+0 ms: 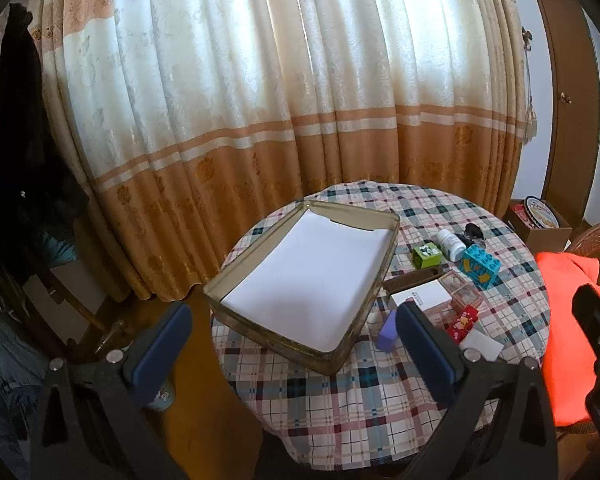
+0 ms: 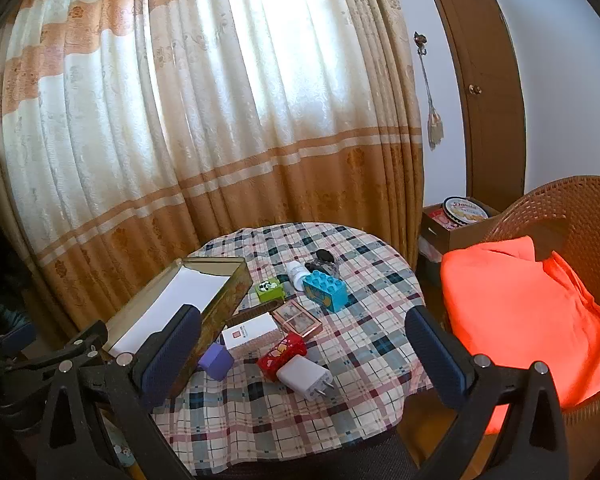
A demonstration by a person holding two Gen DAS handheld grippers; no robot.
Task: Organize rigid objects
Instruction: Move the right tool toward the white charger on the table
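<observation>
An open metal tin [image 1: 260, 256] lined with white paper sits on the left of a round checked table [image 1: 340, 392]; it also shows in the right wrist view [image 2: 220, 304]. Right of it lie a blue toy block [image 2: 326, 290], a green block [image 2: 270, 289], a white bottle [image 2: 298, 274], a white box [image 2: 252, 334], a pink case [image 2: 298, 318], a red item [image 2: 282, 356], a white charger [image 2: 304, 376] and a purple block [image 2: 216, 360]. My left gripper [image 1: 294, 316] is open, above the tin's near end. My right gripper [image 2: 302, 332] is open, above the cluster.
A wicker chair [image 2: 556, 208] with an orange cushion [image 2: 520, 312] stands right of the table. A cardboard box with a biscuit tin [image 2: 464, 208] sits on the floor behind. Curtains [image 2: 204, 120] hang behind the table. A black key fob [image 2: 324, 258] lies at the far side.
</observation>
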